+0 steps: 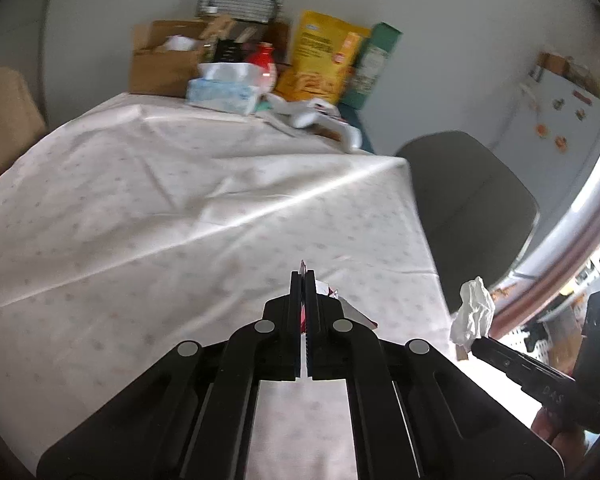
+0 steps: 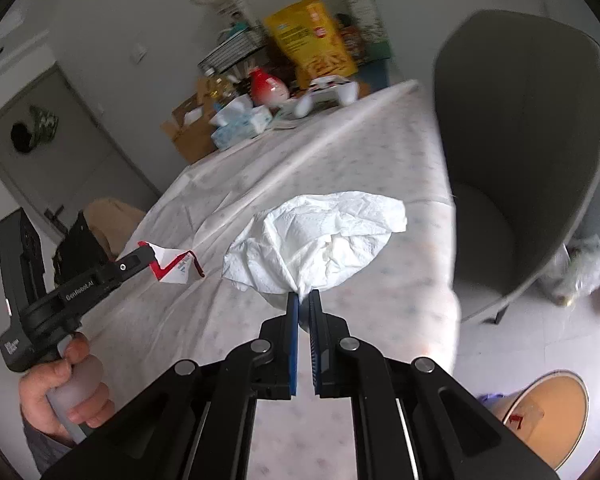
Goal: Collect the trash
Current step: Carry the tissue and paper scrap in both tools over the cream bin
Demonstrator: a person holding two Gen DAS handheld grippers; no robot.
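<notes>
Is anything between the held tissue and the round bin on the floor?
Nothing visible. The right gripper holds the crumpled tissue above the table's edge; the open bin sits on the floor below right, with clear space between.

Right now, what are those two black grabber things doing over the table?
A person is picking up trash with a grabber in each hand. The right gripper is shut on a crumpled white paper towel. The left gripper is shut on a small red and white wrapper. Both pieces hang above the white tablecloth. A round bin shows on the floor, near the grey chair, but nothing has been dropped in yet.
</notes>
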